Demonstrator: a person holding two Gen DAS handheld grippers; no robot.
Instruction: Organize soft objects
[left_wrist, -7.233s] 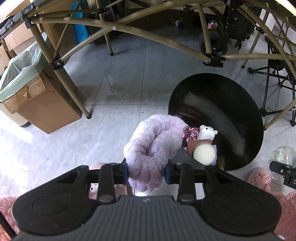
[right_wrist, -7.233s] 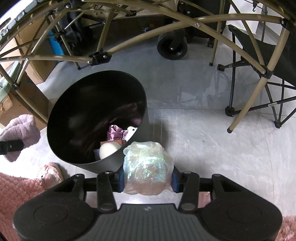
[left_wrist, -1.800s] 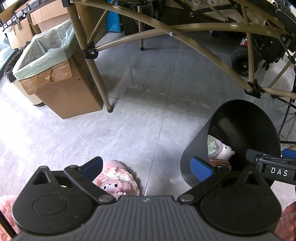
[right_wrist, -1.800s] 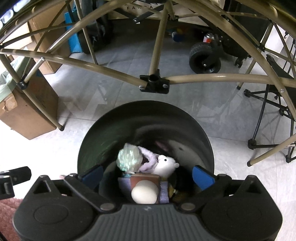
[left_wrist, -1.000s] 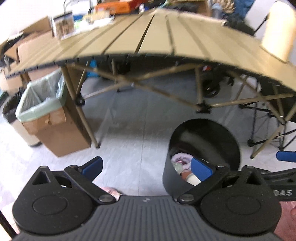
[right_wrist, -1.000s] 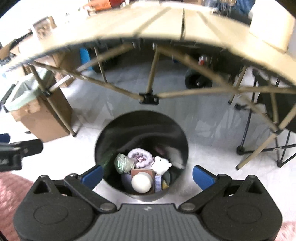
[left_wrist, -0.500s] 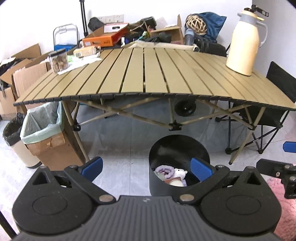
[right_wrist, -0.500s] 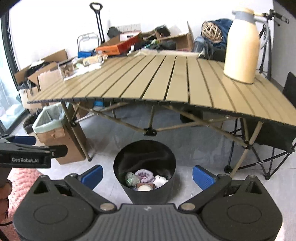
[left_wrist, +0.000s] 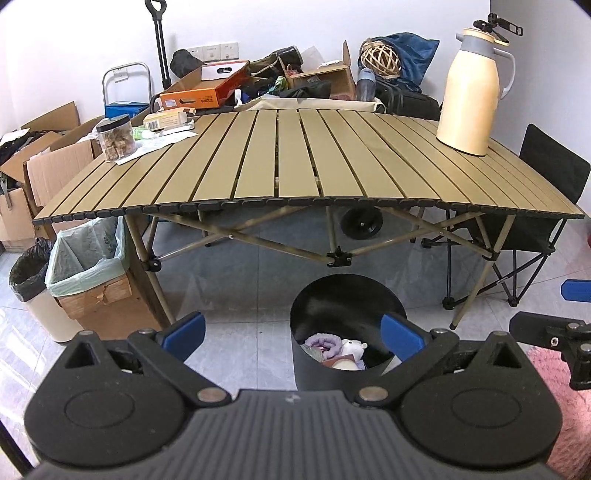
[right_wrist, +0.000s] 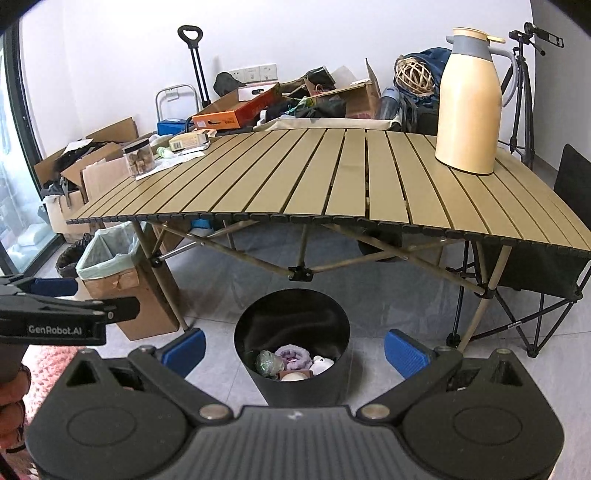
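From the left wrist view, the left gripper (left_wrist: 291, 328) is held up high, level, and looks toward the black bucket (left_wrist: 317, 373). Its blue fingers (left_wrist: 184, 329) are spread wide with nothing in them. The bucket is round and smooth and stands on the grey floor in front of the slat table (left_wrist: 295, 166). Inside the bucket lie a fluffy purple scrunchie (left_wrist: 322, 342) and a small white plush toy (left_wrist: 351, 347). The right gripper (left_wrist: 550, 332) pokes in to the right of the bucket.

From the right wrist view, the right gripper (right_wrist: 293, 350) is also held up high, spread wide and empty. The bucket (right_wrist: 295, 391) sits between its blue fingers (right_wrist: 404, 352). In the bucket are a shiny see-through bundle (right_wrist: 269, 363), the purple scrunchie (right_wrist: 293, 355), the white toy (right_wrist: 322, 364) and a pale round ball (right_wrist: 294, 376). The left gripper (right_wrist: 110, 308) is to the left of the bucket.
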